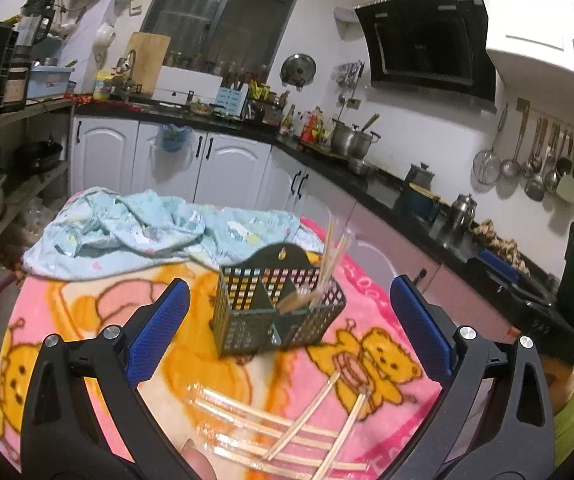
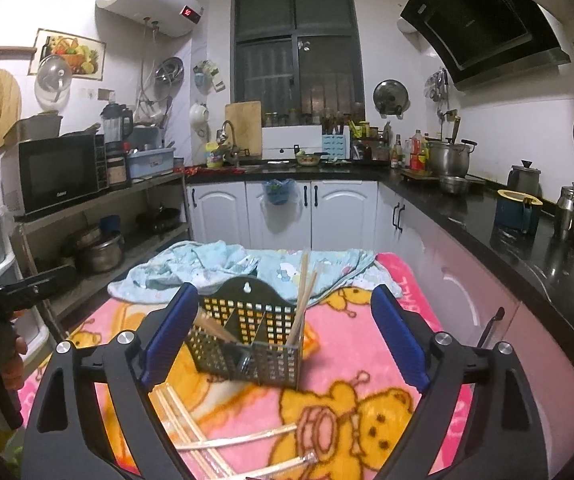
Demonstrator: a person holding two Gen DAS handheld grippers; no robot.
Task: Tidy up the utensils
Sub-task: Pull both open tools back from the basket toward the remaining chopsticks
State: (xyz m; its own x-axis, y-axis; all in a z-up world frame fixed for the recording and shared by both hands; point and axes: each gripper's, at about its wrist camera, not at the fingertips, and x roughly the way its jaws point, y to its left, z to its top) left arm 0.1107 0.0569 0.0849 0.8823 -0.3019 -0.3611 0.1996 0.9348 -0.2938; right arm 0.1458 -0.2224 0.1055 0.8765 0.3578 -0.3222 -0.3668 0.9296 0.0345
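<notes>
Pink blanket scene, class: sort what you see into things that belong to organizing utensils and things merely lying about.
Belongs to the job:
- utensil basket
- wrapped chopsticks on the blanket
- chopsticks standing in the basket

Just lying about:
- blue cloth
- pink blanket
- microwave
- steel pot

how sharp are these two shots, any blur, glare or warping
Left wrist view: the utensil basket and wrapped chopsticks are smeared by motion blur, and their plastic wrappers catch glare. Right wrist view: the basket is crisper, the chopsticks are soft. Both: fisheye bends the counters and darkens the corners.
</notes>
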